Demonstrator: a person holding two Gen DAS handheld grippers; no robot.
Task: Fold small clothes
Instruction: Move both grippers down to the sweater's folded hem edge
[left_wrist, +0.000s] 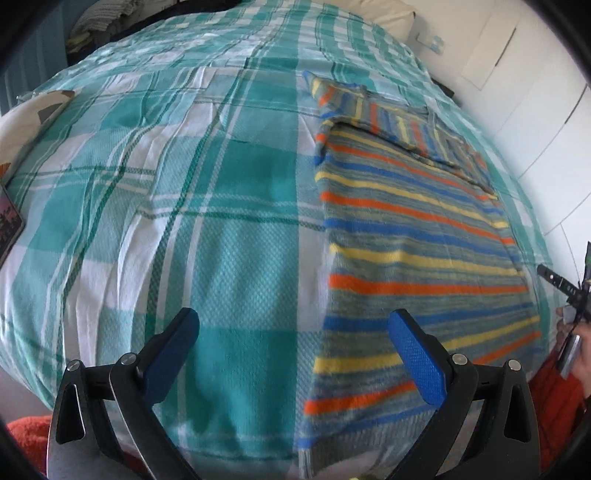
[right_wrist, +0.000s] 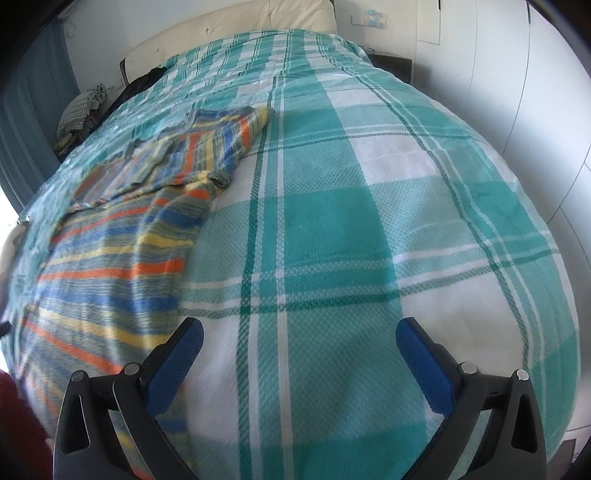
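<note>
A small striped top (left_wrist: 413, 236), grey with orange, yellow and blue bands, lies flat on the teal-and-white checked bedspread (left_wrist: 184, 206). Its sleeves are folded in across the far part. My left gripper (left_wrist: 293, 326) hovers open above the garment's near left edge, with nothing between its blue pads. In the right wrist view the striped top (right_wrist: 122, 251) lies to the left. My right gripper (right_wrist: 299, 338) stands open over bare bedspread (right_wrist: 369, 229) just right of the garment's near edge, holding nothing.
White cupboard doors (left_wrist: 517, 74) run along the bed's right side. A cream headboard (right_wrist: 229, 33) and a heap of clothes (right_wrist: 81, 110) sit at the far end. A pillow (left_wrist: 22, 122) lies at the left. A hand holding the other gripper (left_wrist: 569, 317) shows at the right edge.
</note>
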